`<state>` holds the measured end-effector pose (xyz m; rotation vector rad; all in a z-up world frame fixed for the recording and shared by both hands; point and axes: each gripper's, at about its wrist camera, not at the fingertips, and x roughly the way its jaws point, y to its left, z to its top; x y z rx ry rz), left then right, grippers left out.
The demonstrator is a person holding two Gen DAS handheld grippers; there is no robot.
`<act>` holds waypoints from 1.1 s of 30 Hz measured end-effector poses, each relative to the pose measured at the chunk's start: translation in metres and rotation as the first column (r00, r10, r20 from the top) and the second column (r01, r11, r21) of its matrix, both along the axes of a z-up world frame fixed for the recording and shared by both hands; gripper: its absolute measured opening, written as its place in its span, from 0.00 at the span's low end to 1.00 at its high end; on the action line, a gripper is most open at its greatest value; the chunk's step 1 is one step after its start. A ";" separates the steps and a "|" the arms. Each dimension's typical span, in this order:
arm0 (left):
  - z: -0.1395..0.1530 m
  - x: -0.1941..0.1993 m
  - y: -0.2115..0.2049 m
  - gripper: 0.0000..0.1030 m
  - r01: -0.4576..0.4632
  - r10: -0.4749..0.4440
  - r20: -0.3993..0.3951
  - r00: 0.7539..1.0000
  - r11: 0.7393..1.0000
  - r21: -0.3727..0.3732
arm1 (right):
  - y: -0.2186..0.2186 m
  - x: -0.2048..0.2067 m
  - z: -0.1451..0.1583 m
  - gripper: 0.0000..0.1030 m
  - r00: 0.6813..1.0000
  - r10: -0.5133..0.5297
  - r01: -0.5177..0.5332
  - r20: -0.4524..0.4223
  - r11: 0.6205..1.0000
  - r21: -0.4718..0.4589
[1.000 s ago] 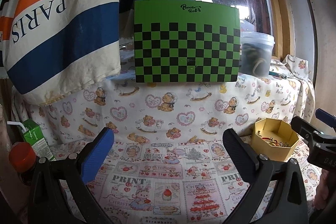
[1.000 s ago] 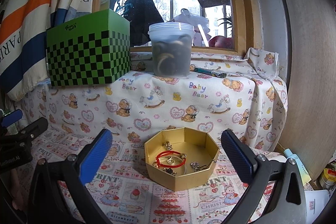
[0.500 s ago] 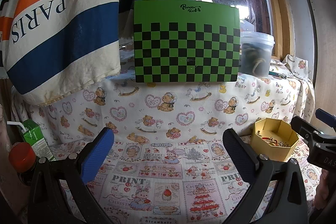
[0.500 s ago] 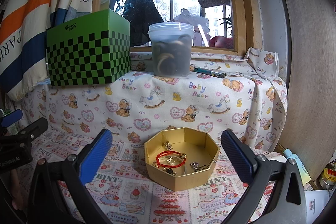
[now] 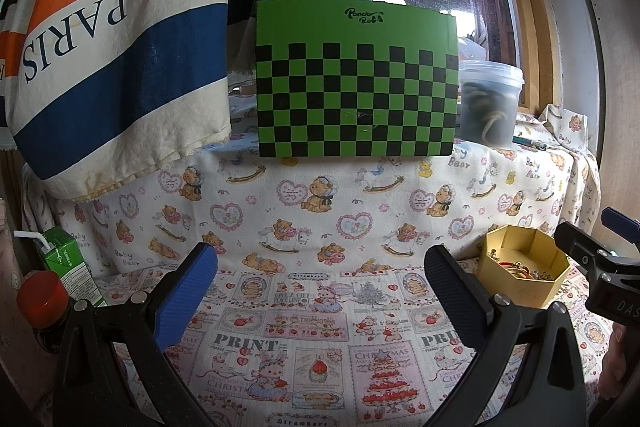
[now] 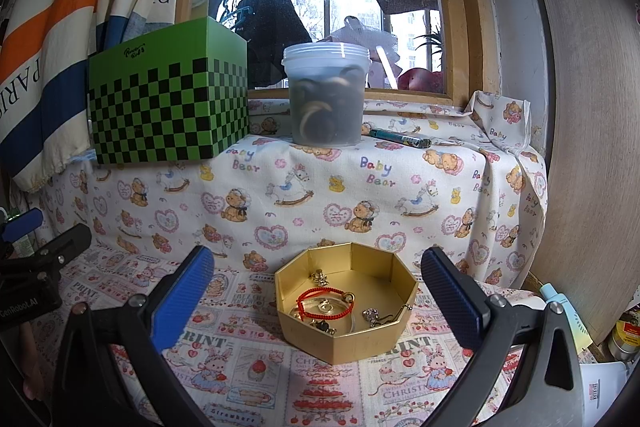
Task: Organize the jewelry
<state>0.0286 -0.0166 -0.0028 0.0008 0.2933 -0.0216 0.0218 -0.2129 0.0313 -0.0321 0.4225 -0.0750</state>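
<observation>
A gold octagonal box [image 6: 352, 337] sits on the printed cloth, straight ahead of my right gripper [image 6: 318, 301], which is open and empty just in front of it. Inside the box lie a red cord bracelet [image 6: 325, 303], a small silver piece [image 6: 372, 315] and other small trinkets. In the left wrist view the same box [image 5: 522, 287] shows at the right, beyond the right gripper's tip [image 5: 592, 259]. My left gripper [image 5: 320, 293] hangs open over bare cloth with nothing between its fingers.
A green checkered box [image 5: 356, 83] and a lidded plastic tub [image 6: 326, 95] stand on the raised ledge behind. A pen [image 6: 398, 138] lies beside the tub. A striped towel [image 5: 108, 39] hangs at left. A green drink carton [image 5: 66, 265] and red-capped bottle [image 5: 42, 297] stand far left.
</observation>
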 end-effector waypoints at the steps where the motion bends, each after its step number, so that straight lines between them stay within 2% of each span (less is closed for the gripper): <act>1: 0.000 0.000 0.000 1.00 -0.001 0.001 -0.002 1.000 1.000 0.000 | 0.000 0.000 0.000 1.00 1.000 0.000 0.000 0.000 1.000 0.000; 33: 0.000 0.000 0.001 1.00 -0.005 0.005 -0.002 1.000 1.000 0.000 | 0.000 0.000 0.000 1.00 1.000 0.001 -0.001 0.000 1.000 0.000</act>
